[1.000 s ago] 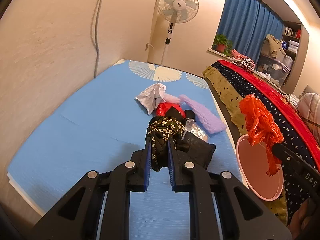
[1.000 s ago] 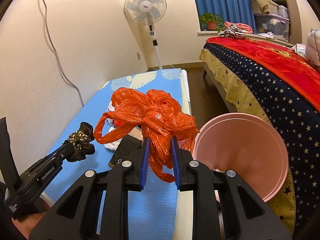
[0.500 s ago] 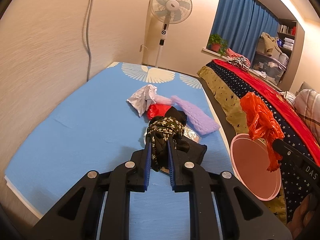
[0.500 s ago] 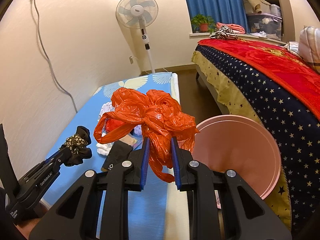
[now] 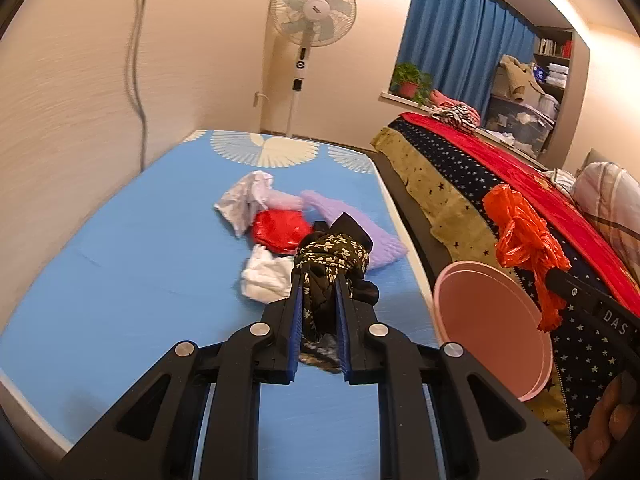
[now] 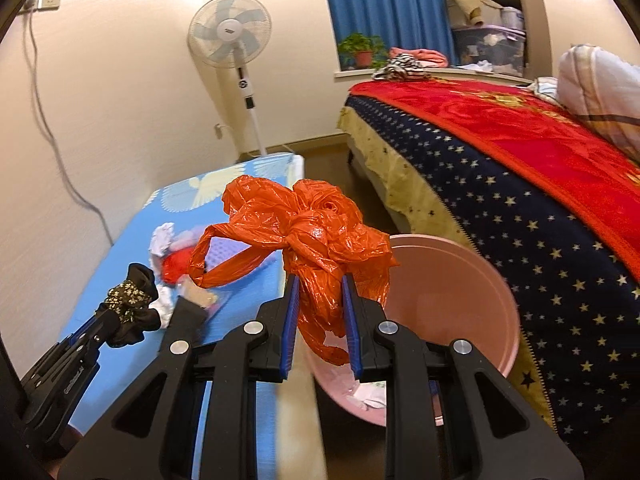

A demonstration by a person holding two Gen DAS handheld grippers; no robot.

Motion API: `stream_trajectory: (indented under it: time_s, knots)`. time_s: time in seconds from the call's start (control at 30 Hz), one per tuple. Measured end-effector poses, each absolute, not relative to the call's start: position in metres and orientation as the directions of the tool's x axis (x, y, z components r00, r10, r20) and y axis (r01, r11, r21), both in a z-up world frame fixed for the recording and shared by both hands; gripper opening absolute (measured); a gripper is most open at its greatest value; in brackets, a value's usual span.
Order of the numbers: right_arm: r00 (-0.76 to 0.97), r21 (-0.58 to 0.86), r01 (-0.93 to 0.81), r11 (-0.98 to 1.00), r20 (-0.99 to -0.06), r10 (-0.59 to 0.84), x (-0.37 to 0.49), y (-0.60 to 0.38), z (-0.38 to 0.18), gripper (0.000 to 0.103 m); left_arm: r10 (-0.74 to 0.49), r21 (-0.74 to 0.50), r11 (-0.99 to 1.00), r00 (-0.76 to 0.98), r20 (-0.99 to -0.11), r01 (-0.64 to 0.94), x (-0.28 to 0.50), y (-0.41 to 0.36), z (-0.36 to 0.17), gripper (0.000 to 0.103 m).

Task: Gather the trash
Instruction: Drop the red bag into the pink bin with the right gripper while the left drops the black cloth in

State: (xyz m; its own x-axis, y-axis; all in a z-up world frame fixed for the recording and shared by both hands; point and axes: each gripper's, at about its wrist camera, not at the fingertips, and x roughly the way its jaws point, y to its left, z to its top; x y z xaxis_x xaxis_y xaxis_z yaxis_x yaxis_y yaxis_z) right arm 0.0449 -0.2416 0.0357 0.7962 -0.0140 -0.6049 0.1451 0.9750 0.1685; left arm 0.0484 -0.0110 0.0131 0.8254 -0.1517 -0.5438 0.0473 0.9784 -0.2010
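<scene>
My left gripper [image 5: 318, 286] is shut on a black cloth with a small floral print [image 5: 330, 254], held above the blue mat [image 5: 120, 264]. In the right wrist view that cloth [image 6: 130, 304] hangs at the lower left in the left gripper [image 6: 106, 326]. A crumpled orange plastic bag [image 6: 316, 236] is clamped in my shut right gripper [image 6: 320, 290], just left of the pink bin [image 6: 452, 300]. From the left wrist view the orange bag [image 5: 520, 232] hangs over the pink bin [image 5: 492, 320]. Paper scraps lie in the bin's bottom.
On the mat lie a white crumpled paper [image 5: 246, 196], a red wrapper [image 5: 280, 228], a purple cloth [image 5: 360, 224] and a white wad [image 5: 266, 276]. A bed with a starred and red blanket [image 6: 520, 184] stands right of the bin. A standing fan [image 5: 310, 12] is by the far wall.
Both grippers have drawn back and to the right with their loads still held. The orange bag now sits closer to the bin's mouth. A white wad on the mat has come into view.
</scene>
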Motion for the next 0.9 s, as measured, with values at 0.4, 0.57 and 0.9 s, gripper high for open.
stream_trajectory:
  time_s: [0.4,0.57,0.9]
  knots:
    - [0.788,0.119,0.21,0.97,-0.609,-0.095,0.048,-0.261,0.035,0.022,-0.212,-0.202,0.972,0.81,-0.547,0.118,0.061,-0.044,0.009,0.015]
    - [0.782,0.115,0.253,0.961,-0.609,-0.133,0.05,-0.275,0.036,0.022,-0.237,-0.195,0.969,0.804,-0.545,0.153,0.066,-0.06,0.01,0.015]
    - [0.762,0.087,0.339,0.937,-0.61,-0.22,0.05,-0.302,0.035,0.018,-0.307,-0.196,0.951,0.78,-0.545,0.237,0.075,-0.106,0.008,0.015]
